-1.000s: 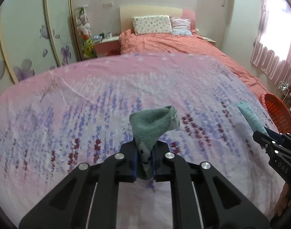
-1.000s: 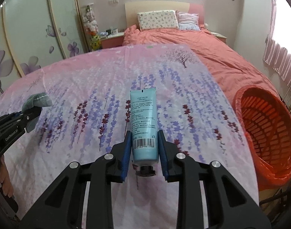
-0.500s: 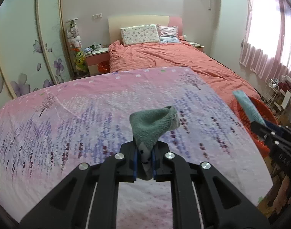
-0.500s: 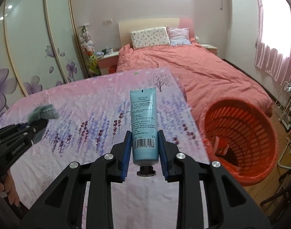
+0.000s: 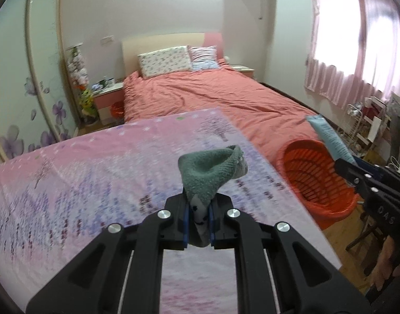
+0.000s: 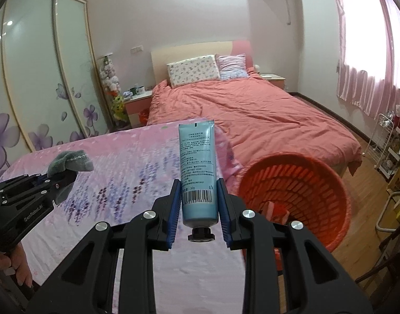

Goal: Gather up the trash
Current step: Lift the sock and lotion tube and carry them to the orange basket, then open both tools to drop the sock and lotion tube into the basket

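Note:
My left gripper (image 5: 198,219) is shut on a green-grey sock (image 5: 213,172) and holds it above the pink flowered cloth (image 5: 95,172). My right gripper (image 6: 200,212) is shut on a light blue tube (image 6: 198,167), cap toward me, held up above the cloth's right edge. The orange basket (image 6: 312,183) stands on the floor just right of the tube; some small items lie in its bottom. In the left wrist view the basket (image 5: 315,178) is to the right, with the right gripper (image 5: 349,172) and tube (image 5: 330,138) beside it. The sock also shows in the right wrist view (image 6: 69,162).
A bed with a salmon cover (image 6: 252,115) and pillows lies beyond the cloth. A nightstand (image 6: 137,102) and sliding wardrobe doors (image 6: 42,91) are at the left. A wire rack (image 6: 385,141) and wooden floor are at the right, under a curtained window.
Both grippers have risen and moved to the right, each still holding its item. The basket has come closer and more central in both views.

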